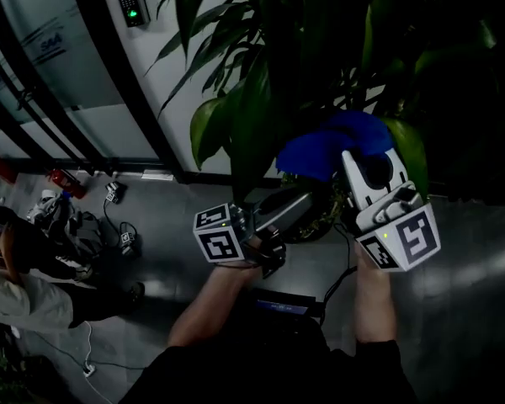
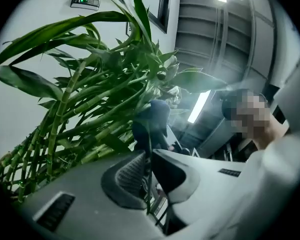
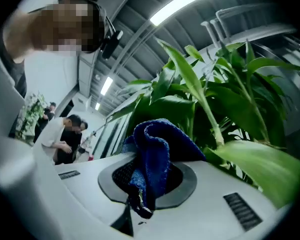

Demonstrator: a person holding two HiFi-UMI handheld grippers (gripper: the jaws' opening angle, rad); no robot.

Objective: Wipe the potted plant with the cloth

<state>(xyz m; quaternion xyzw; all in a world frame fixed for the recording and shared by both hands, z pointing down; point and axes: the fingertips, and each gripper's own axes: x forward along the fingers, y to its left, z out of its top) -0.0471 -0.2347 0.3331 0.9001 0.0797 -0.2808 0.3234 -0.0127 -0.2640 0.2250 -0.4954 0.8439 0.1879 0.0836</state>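
The potted plant [image 1: 261, 99] is a tall cluster of green stalks [image 2: 80, 114] and broad leaves [image 3: 200, 99] standing against a white wall. My left gripper [image 1: 316, 199] points up into the lower foliage. In the left gripper view it [image 2: 147, 179] is shut on a thin dark leaf [image 2: 149, 149] that runs edge-on between the pads. My right gripper [image 1: 358, 160] is just right of it, shut on a bunched blue cloth [image 1: 337, 146] that sits against the leaves. In the right gripper view the cloth [image 3: 152, 159] bulges out of the gripper [image 3: 149, 181], with a wide pale-green leaf [image 3: 260, 164] beside it.
A keypad [image 1: 132, 2] is on the wall above left, beside a glass partition. People [image 1: 25, 293] stand at the left edge, with cables and small gear [image 1: 118, 225] on the grey floor. A dark box [image 1: 282, 303] lies between my forearms. More people [image 3: 65, 134] stand behind.
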